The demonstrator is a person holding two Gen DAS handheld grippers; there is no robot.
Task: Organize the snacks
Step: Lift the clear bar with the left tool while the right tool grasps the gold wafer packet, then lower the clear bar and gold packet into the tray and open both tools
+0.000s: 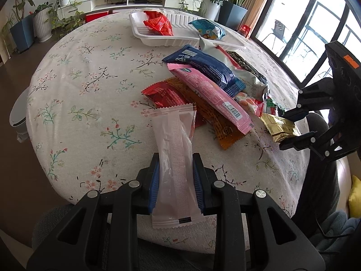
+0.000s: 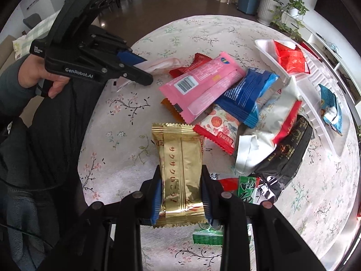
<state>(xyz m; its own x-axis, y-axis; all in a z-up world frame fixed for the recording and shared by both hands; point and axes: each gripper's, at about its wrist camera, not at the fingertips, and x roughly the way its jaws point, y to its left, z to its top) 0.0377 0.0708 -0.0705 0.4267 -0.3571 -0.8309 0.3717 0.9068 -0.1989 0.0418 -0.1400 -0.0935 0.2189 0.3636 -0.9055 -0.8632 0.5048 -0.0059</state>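
The left gripper [image 1: 174,180] is clamped across a pale pink packet [image 1: 173,153], the right gripper [image 2: 181,192] across a gold packet [image 2: 180,171]; both look light, soft and slippery, best held mid-body.

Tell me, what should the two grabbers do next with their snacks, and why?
Probably carry both to the white plastic tray. The left gripper is shut on the pale pink see-through packet, the right gripper on the shiny gold packet, and the tray already holds a red packet with room beside it.
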